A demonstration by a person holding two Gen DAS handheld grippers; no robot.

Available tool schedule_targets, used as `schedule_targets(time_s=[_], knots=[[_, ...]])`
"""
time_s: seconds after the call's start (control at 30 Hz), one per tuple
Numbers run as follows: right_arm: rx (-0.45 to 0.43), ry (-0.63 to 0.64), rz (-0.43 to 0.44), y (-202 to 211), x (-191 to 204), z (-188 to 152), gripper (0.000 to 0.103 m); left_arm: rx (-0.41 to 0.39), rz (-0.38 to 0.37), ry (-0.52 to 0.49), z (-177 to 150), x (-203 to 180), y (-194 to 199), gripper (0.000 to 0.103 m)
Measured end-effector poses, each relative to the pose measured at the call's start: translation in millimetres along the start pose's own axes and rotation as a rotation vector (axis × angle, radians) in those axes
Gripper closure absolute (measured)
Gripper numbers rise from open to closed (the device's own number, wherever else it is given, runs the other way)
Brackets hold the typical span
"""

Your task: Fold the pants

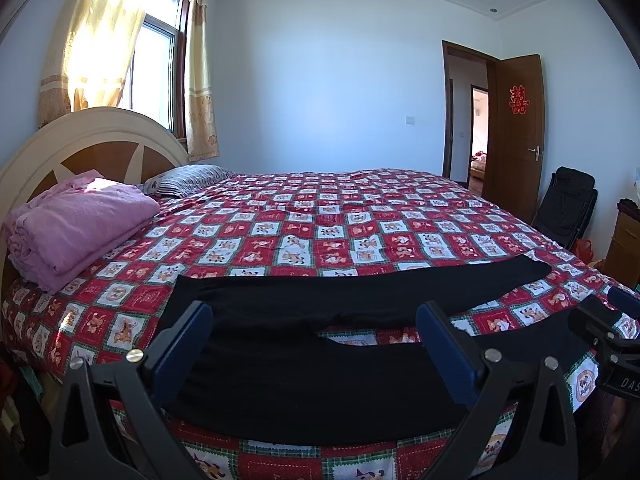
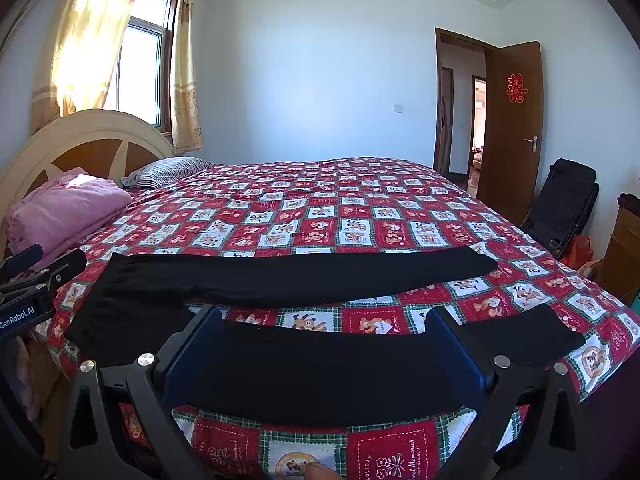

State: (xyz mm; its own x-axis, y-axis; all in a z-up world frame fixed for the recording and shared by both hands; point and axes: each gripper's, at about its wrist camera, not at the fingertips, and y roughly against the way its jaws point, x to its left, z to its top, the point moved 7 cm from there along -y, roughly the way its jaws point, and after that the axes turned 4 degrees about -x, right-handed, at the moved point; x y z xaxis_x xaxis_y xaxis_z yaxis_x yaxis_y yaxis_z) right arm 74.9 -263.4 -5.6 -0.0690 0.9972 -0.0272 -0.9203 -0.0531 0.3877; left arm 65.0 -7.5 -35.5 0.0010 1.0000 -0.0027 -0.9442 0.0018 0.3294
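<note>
Black pants lie flat across the near edge of the bed, waist to the left, the two legs spread apart toward the right. They also show in the right wrist view. My left gripper is open, hovering over the waist and near leg, holding nothing. My right gripper is open over the near leg, holding nothing. The right gripper shows at the right edge of the left wrist view; the left gripper shows at the left edge of the right wrist view.
The bed carries a red patchwork quilt. A folded pink blanket and a striped pillow lie by the headboard. A black folding chair and boxes stand at the right by the open door.
</note>
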Motion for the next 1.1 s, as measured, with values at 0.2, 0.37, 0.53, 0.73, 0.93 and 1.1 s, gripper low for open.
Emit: schedule_targets(time_s=[0.2,0.37,0.53,0.73,0.93,1.1], knots=[[0.003,-0.001,0.000,0,0,0,0.001,0.006,0.000,0.003,-2,0,-1,0.000],[0.003,-0.001,-0.001,-1,-1,1,0.001,0.007,0.002,0.009,-2,2,-2,0.000],[0.004,-0.002,-0.001,0,-1,0,0.001,0.007,0.002,0.007,-2,3,-2,0.000],[0.009,0.000,-0.001,-2,-2,-1,0.001,0.013,0.002,0.009,-4,3,-3,0.000],[0.016,0.005,-0.005,-5,-3,-3,0.001,0.016,-0.002,0.010,-6,3,-5,0.000],[0.028,0.004,-0.004,-9,-4,-6,0.001,0.041,-0.014,0.022,-14,5,-14,0.000]])
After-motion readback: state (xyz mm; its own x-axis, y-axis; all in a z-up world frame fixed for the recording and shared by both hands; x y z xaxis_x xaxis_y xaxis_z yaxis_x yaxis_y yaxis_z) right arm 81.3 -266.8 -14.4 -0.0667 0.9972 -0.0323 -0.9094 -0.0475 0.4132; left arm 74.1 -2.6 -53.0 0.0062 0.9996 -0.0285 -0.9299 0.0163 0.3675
